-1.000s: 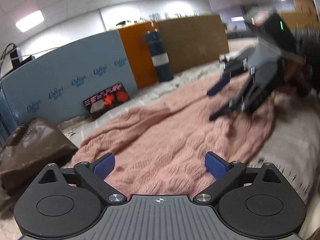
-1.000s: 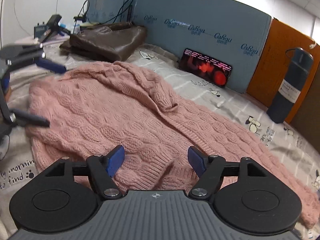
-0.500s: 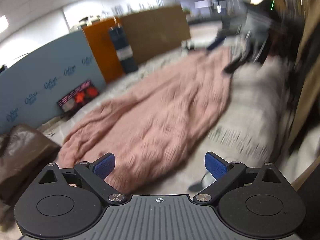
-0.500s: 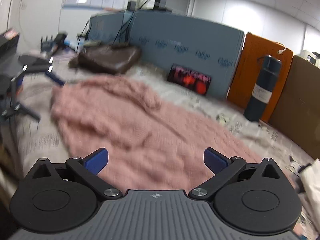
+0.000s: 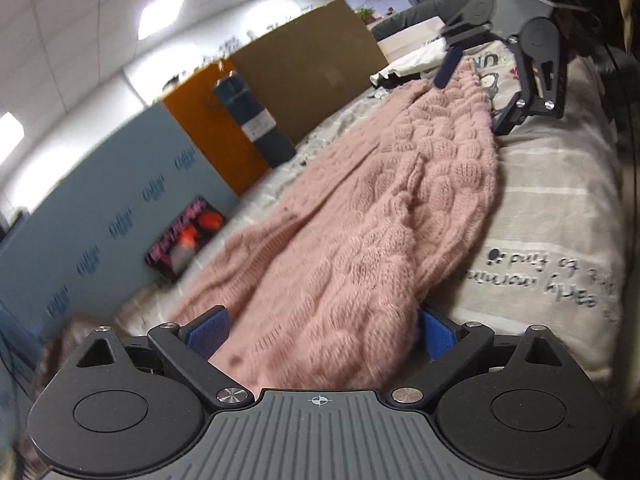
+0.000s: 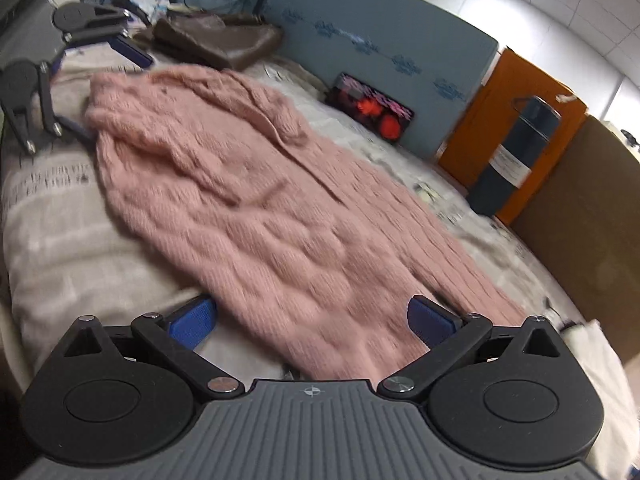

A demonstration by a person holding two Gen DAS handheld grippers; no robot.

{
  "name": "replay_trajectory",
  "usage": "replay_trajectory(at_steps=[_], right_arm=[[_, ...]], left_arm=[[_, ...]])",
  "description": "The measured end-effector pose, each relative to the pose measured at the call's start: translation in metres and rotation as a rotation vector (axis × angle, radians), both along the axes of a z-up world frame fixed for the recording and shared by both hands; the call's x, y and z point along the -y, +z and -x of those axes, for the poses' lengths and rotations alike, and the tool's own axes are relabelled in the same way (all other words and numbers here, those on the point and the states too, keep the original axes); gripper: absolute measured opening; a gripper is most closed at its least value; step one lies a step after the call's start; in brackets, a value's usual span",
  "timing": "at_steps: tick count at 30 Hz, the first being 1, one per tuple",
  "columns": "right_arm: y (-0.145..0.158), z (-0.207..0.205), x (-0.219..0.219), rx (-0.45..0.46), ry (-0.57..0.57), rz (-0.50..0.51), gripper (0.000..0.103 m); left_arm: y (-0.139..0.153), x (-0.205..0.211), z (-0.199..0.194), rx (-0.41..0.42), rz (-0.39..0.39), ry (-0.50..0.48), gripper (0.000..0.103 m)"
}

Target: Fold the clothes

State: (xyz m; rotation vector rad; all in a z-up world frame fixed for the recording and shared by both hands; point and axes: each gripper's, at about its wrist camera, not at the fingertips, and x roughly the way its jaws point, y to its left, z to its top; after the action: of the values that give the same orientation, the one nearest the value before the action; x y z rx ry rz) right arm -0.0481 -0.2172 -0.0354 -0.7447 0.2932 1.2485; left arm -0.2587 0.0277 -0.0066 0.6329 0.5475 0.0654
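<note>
A pink cable-knit sweater (image 5: 380,208) lies spread on a pale printed cloth (image 5: 560,208), also in the right wrist view (image 6: 256,200). My left gripper (image 5: 320,332) is open, its blue pads either side of one end of the sweater. My right gripper (image 6: 308,320) is open, its pads either side of the opposite end. Each gripper shows in the other's view: the right one (image 5: 472,92) at the far end, the left one (image 6: 100,88) at the far left.
A blue partition (image 6: 384,52), an orange panel (image 6: 520,120) and a brown board (image 6: 588,216) line the back. A dark blue bottle (image 6: 516,152), a red-and-black box (image 6: 372,108) and a brown leather bag (image 6: 216,40) sit along them.
Both grippers have swung down to opposite ends of the sweater, which now lies between each pair of open pads. Earlier they were higher and further from the fabric edge.
</note>
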Motion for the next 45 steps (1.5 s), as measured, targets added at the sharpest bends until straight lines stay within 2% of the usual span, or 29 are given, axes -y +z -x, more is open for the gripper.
replay_trajectory(at_steps=[4,7,8,9,10,11,12,14,15,16,19,22,24,27,31,32,33,34,35,37,38,40,41,44,45], right_arm=[[0.004,-0.003,-0.01,-0.029,0.005,-0.069,0.1],[0.008,-0.013,-0.008,-0.069,-0.03,-0.127,0.099],[0.01,-0.02,-0.004,-0.088,-0.058,-0.144,0.095],[0.01,-0.027,0.001,-0.106,-0.091,-0.152,0.091],[0.009,-0.033,0.005,-0.124,-0.119,-0.154,0.082],[0.006,-0.038,0.008,-0.143,-0.139,-0.147,0.07],[0.003,-0.043,0.011,-0.162,-0.159,-0.14,0.064],[-0.002,-0.052,0.017,-0.206,-0.189,-0.14,0.033],[0.0,-0.055,0.02,-0.244,-0.183,-0.167,0.026],[0.002,-0.06,0.022,-0.28,-0.174,-0.204,0.018],[0.019,-0.077,0.024,-0.351,-0.145,-0.36,0.014],[0.032,-0.097,0.008,-0.355,-0.138,-0.398,0.013],[0.037,-0.11,-0.006,-0.354,-0.133,-0.382,0.013],[0.036,-0.128,-0.027,-0.374,-0.13,-0.319,0.013],[0.029,-0.147,-0.043,-0.442,-0.133,-0.267,0.013],[0.028,-0.15,-0.045,-0.46,-0.135,-0.262,0.013],[0.027,-0.151,-0.047,-0.471,-0.132,-0.259,0.014],[0.027,-0.152,-0.049,-0.474,-0.127,-0.257,0.015],[0.027,-0.153,-0.05,-0.478,-0.124,-0.255,0.021],[0.027,-0.156,-0.052,-0.491,-0.125,-0.254,0.033],[0.027,-0.158,-0.053,-0.499,-0.127,-0.254,0.034],[0.027,-0.162,-0.053,-0.505,-0.128,-0.257,0.039],[0.027,-0.163,-0.054,-0.505,-0.13,-0.259,0.044],[0.026,-0.172,-0.055,-0.518,-0.152,-0.263,0.045],[0.025,-0.175,-0.055,-0.531,-0.161,-0.269,0.046]], left_arm=[[0.0,-0.003,0.001,0.015,-0.046,0.008,0.096],[-0.001,-0.014,0.006,0.013,-0.045,0.062,0.085],[-0.001,-0.018,0.008,0.009,-0.035,0.081,0.076],[-0.002,-0.022,0.01,0.005,-0.024,0.099,0.057],[-0.003,-0.026,0.012,-0.007,-0.004,0.114,0.046],[-0.004,-0.031,0.012,-0.02,0.02,0.129,0.029],[-0.004,-0.035,0.013,-0.017,0.049,0.138,0.021],[-0.001,-0.044,0.015,0.021,0.13,0.146,0.016],[0.001,-0.049,0.015,0.044,0.172,0.151,0.015],[0.006,-0.056,0.014,0.066,0.223,0.157,0.014],[0.02,-0.077,0.01,0.157,0.355,0.139,0.014],[0.03,-0.098,0.0,0.245,0.414,0.163,0.014],[0.033,-0.113,-0.008,0.254,0.458,0.189,0.014],[0.031,-0.134,-0.022,0.214,0.535,0.226,0.016],[0.029,-0.15,-0.031,0.222,0.606,0.26,0.021],[0.029,-0.152,-0.031,0.232,0.61,0.269,0.03],[0.03,-0.151,-0.033,0.245,0.596,0.281,0.046],[0.031,-0.149,-0.035,0.26,0.573,0.281,0.056],[0.032,-0.147,-0.036,0.274,0.549,0.28,0.069],[0.036,-0.142,-0.041,0.289,0.51,0.259,0.071],[0.039,-0.139,-0.044,0.288,0.496,0.236,0.072],[0.04,-0.13,-0.055,0.257,0.419,0.17,0.078],[0.038,-0.127,-0.062,0.225,0.378,0.142,0.078],[0.032,-0.118,-0.086,0.123,0.255,0.059,0.078],[0.03,-0.121,-0.094,0.09,0.257,0.062,0.078]])
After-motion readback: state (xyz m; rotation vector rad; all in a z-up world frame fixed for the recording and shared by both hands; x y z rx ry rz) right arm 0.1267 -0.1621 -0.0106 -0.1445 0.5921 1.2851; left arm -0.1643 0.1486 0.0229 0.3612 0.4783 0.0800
